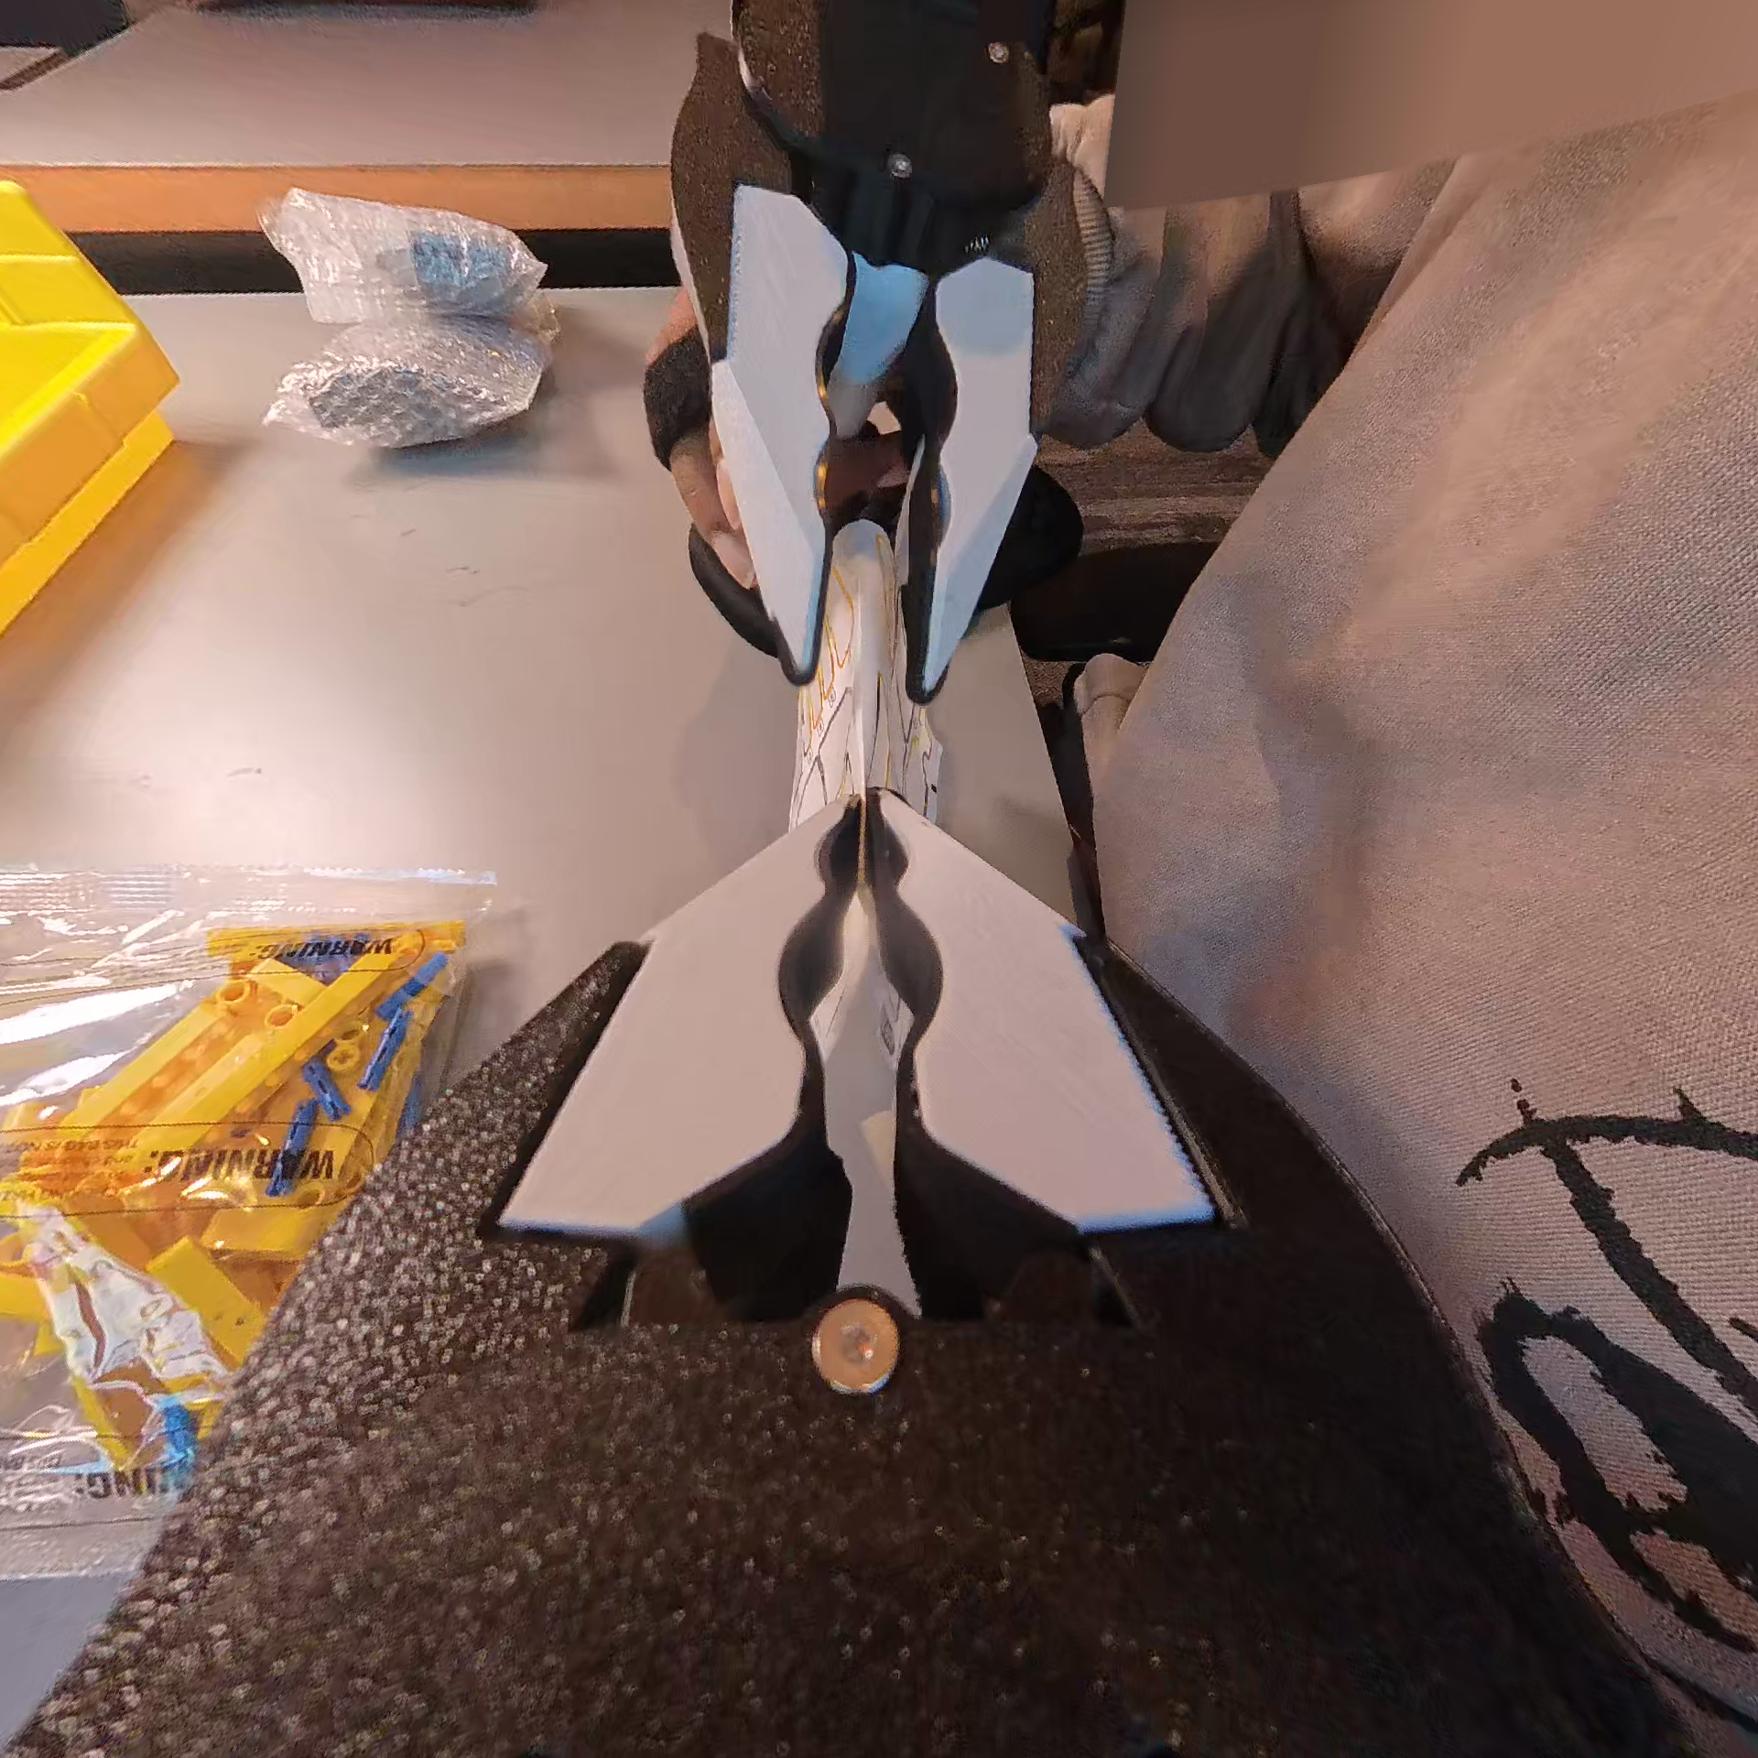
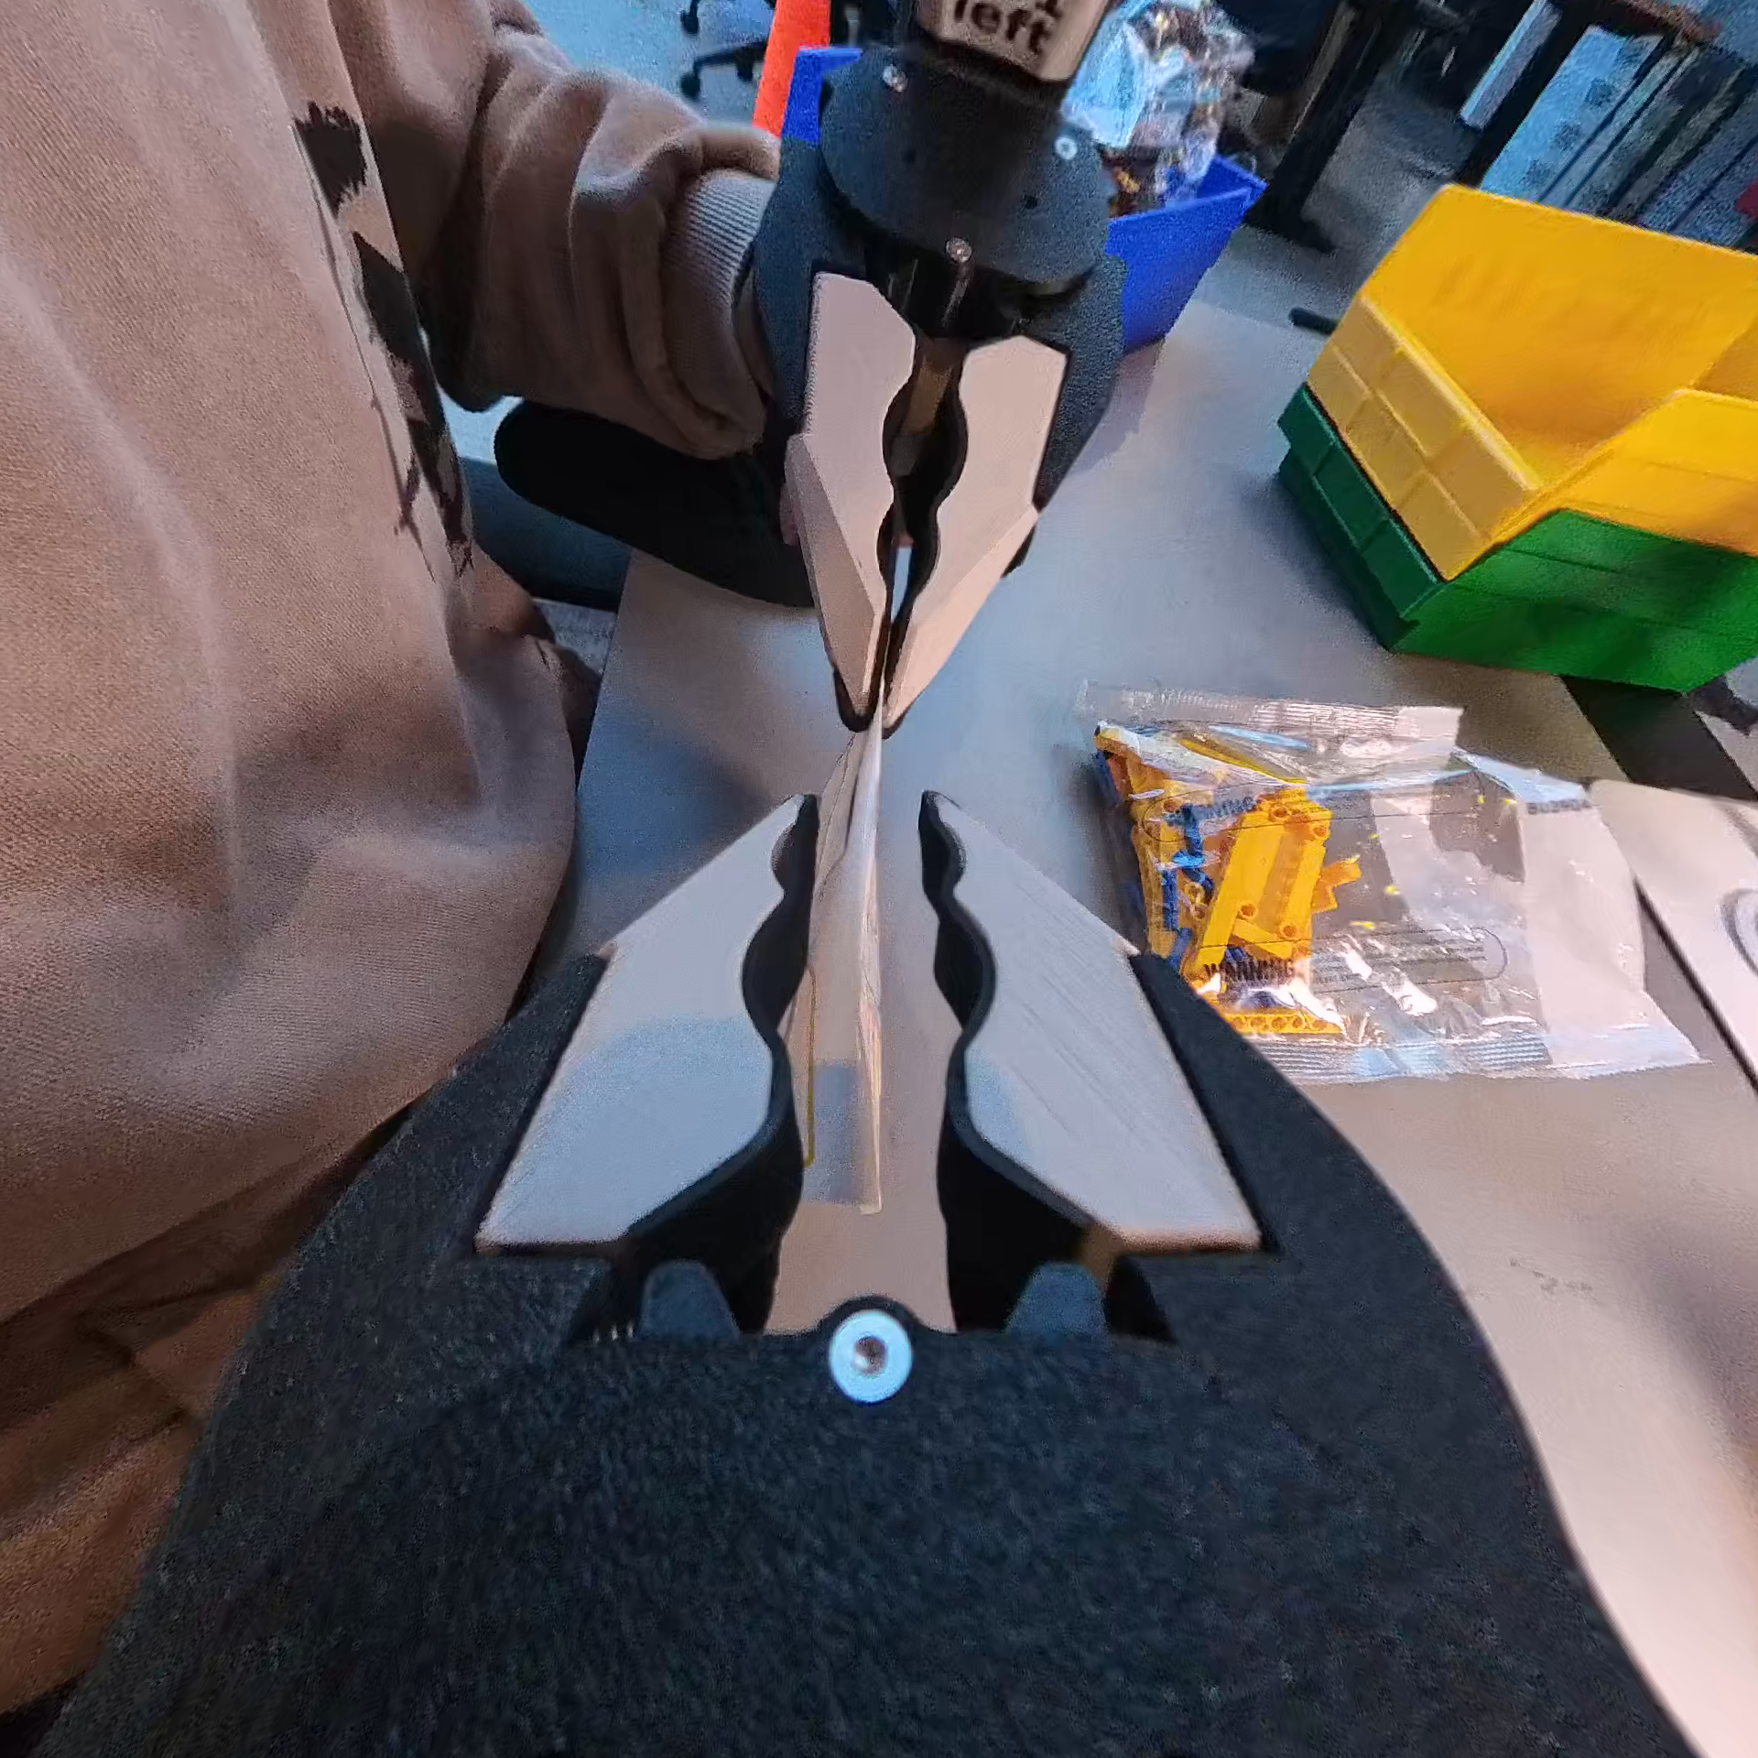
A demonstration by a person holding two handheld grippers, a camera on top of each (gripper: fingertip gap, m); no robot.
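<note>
A folded white paper sheet [image 1: 856,732] printed with yellow and black line drawings hangs on edge between the two grippers, above the grey table [image 1: 380,666]. My left gripper [image 1: 864,801] is shut on one end of it, fingertips pressed together on the sheet. It also shows in the right wrist view [image 2: 868,715], pinching the paper [image 2: 847,951]. My right gripper [image 2: 868,804] faces it with its jaws apart. The paper stands between its fingers, close to the left pad, and a gap shows on the other side. The right gripper [image 1: 861,680] looks just as open in the left wrist view.
A clear bag of yellow and blue bricks [image 2: 1332,885] lies on the table, also seen in the left wrist view [image 1: 219,1094]. Yellow bins [image 2: 1541,380] sit stacked on a green bin [image 2: 1570,609]. Bubble-wrapped bundles [image 1: 409,323] lie farther off. A person's beige sweatshirt [image 1: 1427,761] is close beside the grippers. Left and right tips are no more than a few centimetres apart.
</note>
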